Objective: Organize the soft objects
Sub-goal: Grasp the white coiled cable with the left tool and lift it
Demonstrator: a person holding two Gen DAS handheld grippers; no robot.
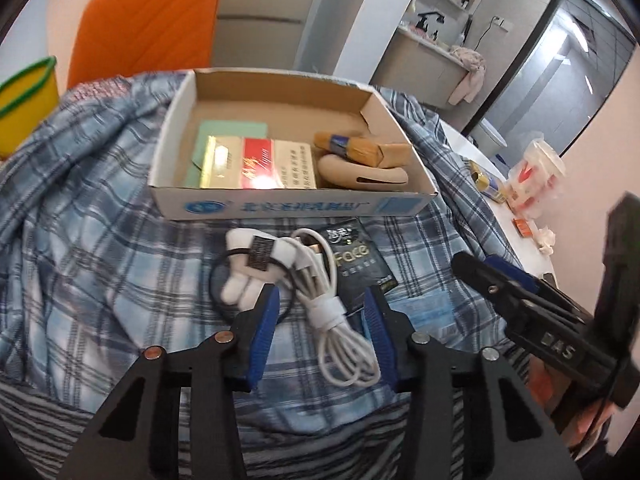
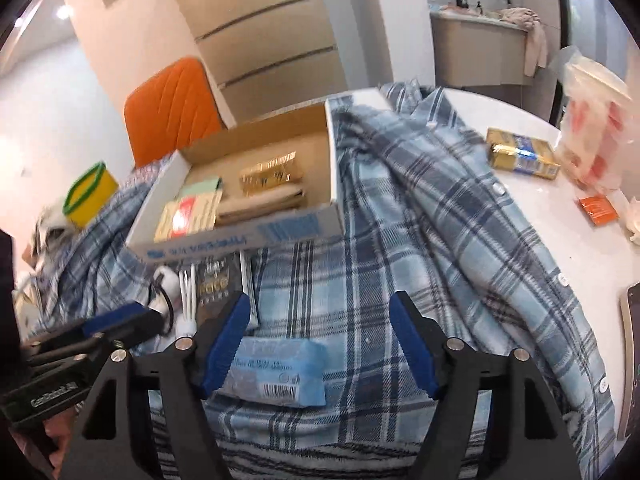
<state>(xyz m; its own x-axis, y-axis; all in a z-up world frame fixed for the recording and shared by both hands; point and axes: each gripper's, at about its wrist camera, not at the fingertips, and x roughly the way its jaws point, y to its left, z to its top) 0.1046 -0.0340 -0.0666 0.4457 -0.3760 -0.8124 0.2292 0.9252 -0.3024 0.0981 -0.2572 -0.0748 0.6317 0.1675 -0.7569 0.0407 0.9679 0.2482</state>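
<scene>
A blue plaid shirt (image 1: 100,208) lies spread over the table, also in the right wrist view (image 2: 420,216). On it sits an open cardboard box (image 1: 280,204) holding packets. In front of the box lie a coiled white cable (image 1: 336,320), a white clip-like item (image 1: 256,264) and a black "Face" sachet (image 1: 360,264). My left gripper (image 1: 322,320) is open, its fingers either side of the cable, just above it. My right gripper (image 2: 320,332) is open over the shirt and a light blue wipe packet (image 2: 280,372). It also shows in the left wrist view (image 1: 500,276).
An orange chair (image 1: 148,24) stands behind the table. A yellow cup with a green rim (image 1: 24,100) sits at far left. On the bare white table at right are a gold packet (image 2: 520,156), a plastic bag (image 2: 592,128), an orange sachet (image 2: 598,208) and a phone edge (image 2: 632,360).
</scene>
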